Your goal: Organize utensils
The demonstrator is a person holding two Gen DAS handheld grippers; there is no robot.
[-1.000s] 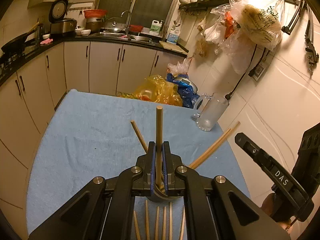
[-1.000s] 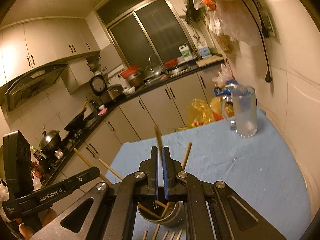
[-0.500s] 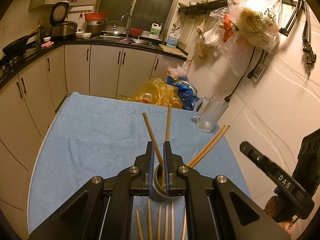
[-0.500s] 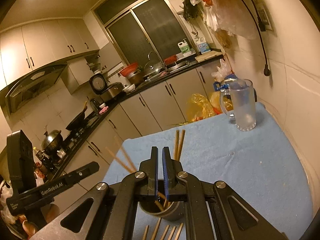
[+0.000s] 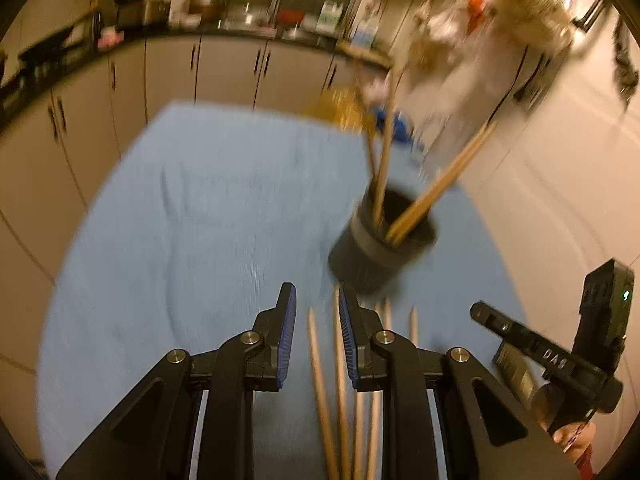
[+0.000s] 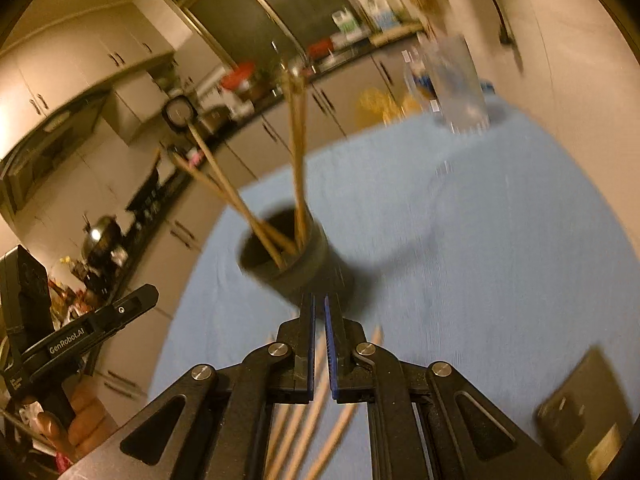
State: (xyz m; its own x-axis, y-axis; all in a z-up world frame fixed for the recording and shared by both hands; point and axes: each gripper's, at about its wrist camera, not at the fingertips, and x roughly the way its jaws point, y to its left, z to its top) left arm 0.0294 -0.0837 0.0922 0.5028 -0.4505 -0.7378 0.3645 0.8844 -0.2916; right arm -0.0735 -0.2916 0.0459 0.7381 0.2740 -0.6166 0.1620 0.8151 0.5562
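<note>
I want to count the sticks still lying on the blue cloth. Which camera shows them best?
The left wrist view: the loose chopsticks lie between and beside the opening left gripper, tips visible. The right wrist view shows them blurred, mostly hidden under the shut right gripper.

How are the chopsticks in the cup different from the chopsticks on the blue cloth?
The chopsticks in the cup stand up on a slant, leaning on the rim of the dark cup; the chopsticks on the cloth lie flat. The ones in the cup fan out in different directions; the ones on the blue cloth lie nearly side by side. Both sets look like plain wooden sticks.
</note>
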